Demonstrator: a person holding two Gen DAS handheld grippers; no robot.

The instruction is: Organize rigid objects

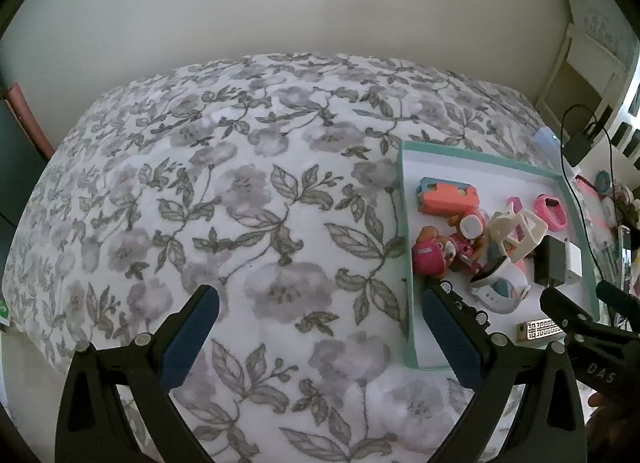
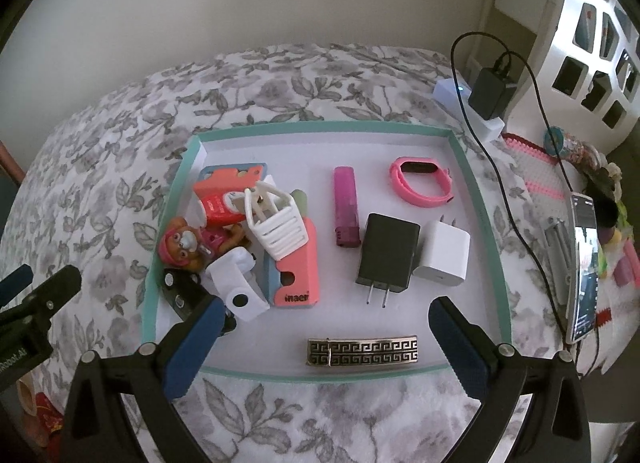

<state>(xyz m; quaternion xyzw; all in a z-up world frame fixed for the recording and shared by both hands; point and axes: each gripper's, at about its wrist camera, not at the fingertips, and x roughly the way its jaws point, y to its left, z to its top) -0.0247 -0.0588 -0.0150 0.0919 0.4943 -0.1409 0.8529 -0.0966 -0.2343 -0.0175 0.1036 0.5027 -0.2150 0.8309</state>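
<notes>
A teal-rimmed white tray (image 2: 320, 127) lies on the bed. It holds a black charger (image 2: 388, 253), a white charger (image 2: 442, 255), a purple lighter (image 2: 346, 207), a pink wristband (image 2: 422, 181) and a metal hair clip (image 2: 362, 351). On its left are piled a white basket (image 2: 276, 219), coral cases (image 2: 298, 271), a pup figure (image 2: 186, 247) and a white watch (image 2: 236, 283). My right gripper (image 2: 328, 307) stands open over the tray's near part, above the clip. My left gripper (image 1: 318, 299) is open and empty over the bedspread, left of the tray (image 1: 408, 263).
The floral bedspread (image 1: 240, 203) stretches wide to the left of the tray. Right of the tray lie a phone (image 2: 584, 271), a black adapter with cable (image 2: 490, 93) and small clutter. A white shelf unit (image 2: 592, 43) stands at the far right, with a plain wall behind.
</notes>
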